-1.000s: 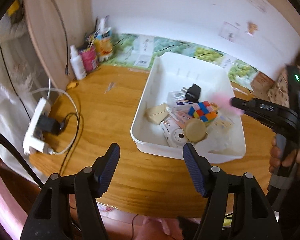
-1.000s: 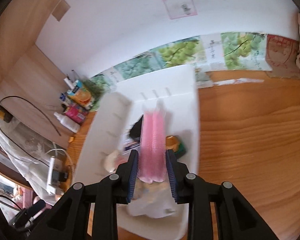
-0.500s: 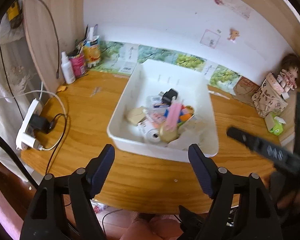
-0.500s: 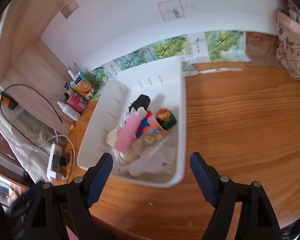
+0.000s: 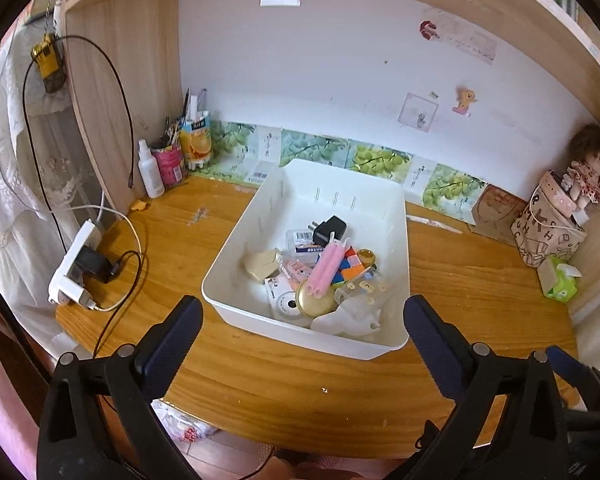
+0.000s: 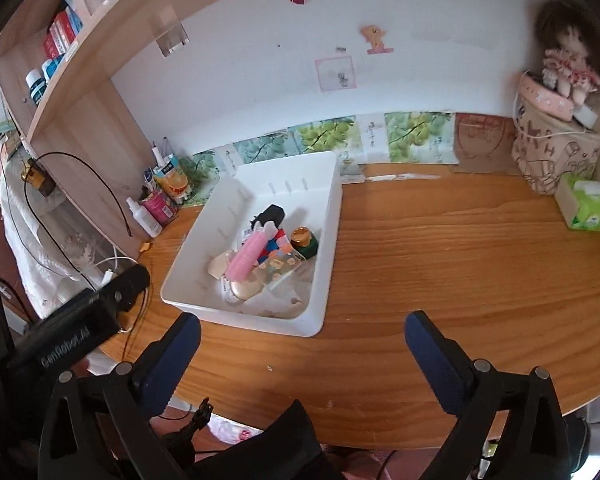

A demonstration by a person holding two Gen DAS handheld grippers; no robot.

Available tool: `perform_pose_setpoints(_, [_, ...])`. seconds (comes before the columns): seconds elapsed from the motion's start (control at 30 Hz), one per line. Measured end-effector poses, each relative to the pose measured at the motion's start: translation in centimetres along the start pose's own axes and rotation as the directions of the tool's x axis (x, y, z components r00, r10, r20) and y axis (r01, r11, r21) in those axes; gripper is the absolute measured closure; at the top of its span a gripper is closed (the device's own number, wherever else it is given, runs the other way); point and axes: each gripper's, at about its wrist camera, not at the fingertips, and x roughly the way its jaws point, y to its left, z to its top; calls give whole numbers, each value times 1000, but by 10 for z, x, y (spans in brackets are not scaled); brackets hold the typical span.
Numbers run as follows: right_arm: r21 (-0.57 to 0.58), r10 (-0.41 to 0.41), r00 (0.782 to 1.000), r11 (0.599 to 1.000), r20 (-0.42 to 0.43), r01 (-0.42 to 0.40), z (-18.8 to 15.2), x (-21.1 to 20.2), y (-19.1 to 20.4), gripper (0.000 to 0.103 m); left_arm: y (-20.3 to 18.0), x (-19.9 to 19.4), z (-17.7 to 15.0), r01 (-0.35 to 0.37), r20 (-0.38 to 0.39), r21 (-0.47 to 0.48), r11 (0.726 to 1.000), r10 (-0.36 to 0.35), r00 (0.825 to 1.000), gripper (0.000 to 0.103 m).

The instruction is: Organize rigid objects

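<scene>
Bin: we are seeing it lying on the desk, ahead of both tongs, long axis running away from us toward the wall. Pink comb: lying atop the pile inside, along that same axis. Left gripper and right gripper: both opening wide, grasping nothing; the left is sitting nearer.

From my left tongs I look down on the wooden counter; their jaws are opening, nothing between them. A white bin sits mid-frame, holding a pink tube, a coloured cube, a black plug and a gold lid. A power strip lies at the left edge, a doll at upper right.
</scene>
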Motion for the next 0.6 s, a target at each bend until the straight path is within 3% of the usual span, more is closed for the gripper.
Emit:
perform_pose_setpoints(0.27, [16,-72,997,997,27,72,0,-3,-15,1,-23,-19,0,-69,119,73,995,60,991,2])
perform_pose_setpoints(0.6, [-25,-66,998,998,-6,65,6,7,-24,1,-39,-5,0,-107,86,82,991,100,991,2])
